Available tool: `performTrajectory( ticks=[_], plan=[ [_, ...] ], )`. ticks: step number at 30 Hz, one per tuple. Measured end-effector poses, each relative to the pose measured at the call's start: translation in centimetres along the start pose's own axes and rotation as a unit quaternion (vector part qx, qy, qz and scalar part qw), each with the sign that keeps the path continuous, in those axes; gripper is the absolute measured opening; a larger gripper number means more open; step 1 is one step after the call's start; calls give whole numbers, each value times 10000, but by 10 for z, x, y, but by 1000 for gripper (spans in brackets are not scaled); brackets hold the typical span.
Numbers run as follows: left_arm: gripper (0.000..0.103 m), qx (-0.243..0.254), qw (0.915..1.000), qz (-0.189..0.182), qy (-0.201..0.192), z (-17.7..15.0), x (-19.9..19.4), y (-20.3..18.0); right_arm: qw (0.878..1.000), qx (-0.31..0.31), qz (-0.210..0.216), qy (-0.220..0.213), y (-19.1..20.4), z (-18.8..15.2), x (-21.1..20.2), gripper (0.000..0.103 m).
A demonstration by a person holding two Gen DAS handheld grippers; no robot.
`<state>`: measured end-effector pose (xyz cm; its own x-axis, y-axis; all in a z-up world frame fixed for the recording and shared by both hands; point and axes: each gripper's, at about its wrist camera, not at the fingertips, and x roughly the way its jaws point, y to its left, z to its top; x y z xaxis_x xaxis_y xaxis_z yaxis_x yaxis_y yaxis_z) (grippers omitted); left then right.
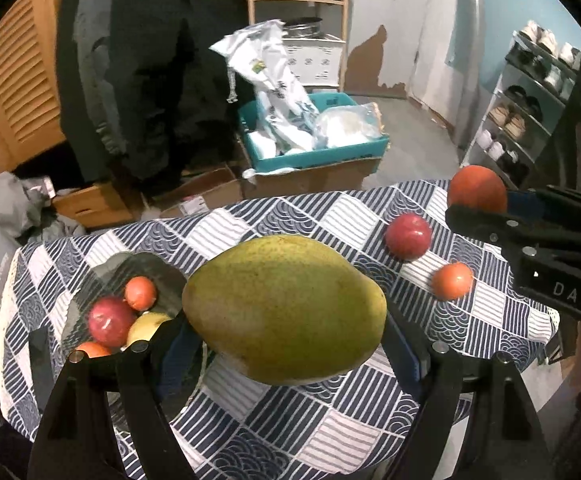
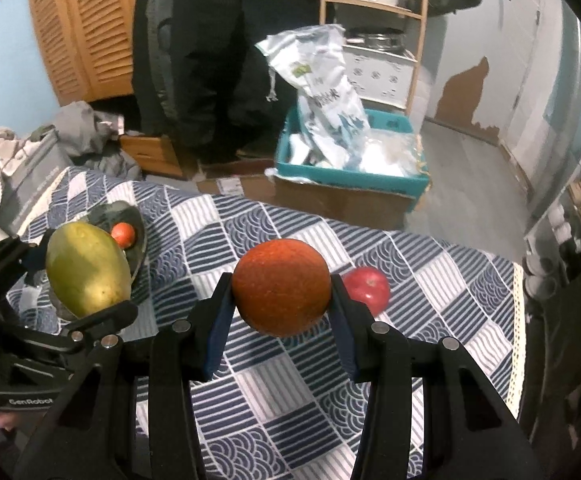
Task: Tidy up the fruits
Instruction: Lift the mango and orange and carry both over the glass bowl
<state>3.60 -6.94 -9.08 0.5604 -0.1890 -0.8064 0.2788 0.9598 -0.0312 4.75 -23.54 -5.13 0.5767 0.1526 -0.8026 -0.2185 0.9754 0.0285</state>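
Looking along the left claw [image 1: 286, 344], a big green mango [image 1: 284, 314] sits pinched between its blue pads, lifted above the surface [image 1: 290, 420] with its blue-and-white patterned cloth. Down to the left, a dark bowl [image 1: 90, 280] on the cloth holds a small orange fruit [image 1: 140, 293], a red apple [image 1: 110, 320], a yellowish fruit [image 1: 146, 326] and part of another orange one at the near rim. To the right, a red plum-like fruit [image 1: 408, 236] and a small tomato-coloured fruit [image 1: 452, 280] lie loose on the cloth, apart from each other. At the far right edge the right claw [image 1: 502, 208] grips a round orange [image 1: 476, 190].

From the right wrist, the right claw [image 2: 282, 304] is pinching that orange [image 2: 282, 288] clear of the cloth, and a red apple [image 2: 368, 288] lies on the surface just behind its right finger. On the left, the mango [image 2: 88, 268] hangs in the left claw [image 2: 90, 304] in front of the bowl [image 2: 140, 236].
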Motion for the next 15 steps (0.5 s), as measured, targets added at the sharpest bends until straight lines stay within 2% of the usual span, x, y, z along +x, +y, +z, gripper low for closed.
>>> performTrajectory(
  ticks=[15],
  plan=[
    [85, -622, 9972, 409, 12, -20, -8, 73, 9978, -466, 458, 99, 66, 25, 24, 45]
  ],
)
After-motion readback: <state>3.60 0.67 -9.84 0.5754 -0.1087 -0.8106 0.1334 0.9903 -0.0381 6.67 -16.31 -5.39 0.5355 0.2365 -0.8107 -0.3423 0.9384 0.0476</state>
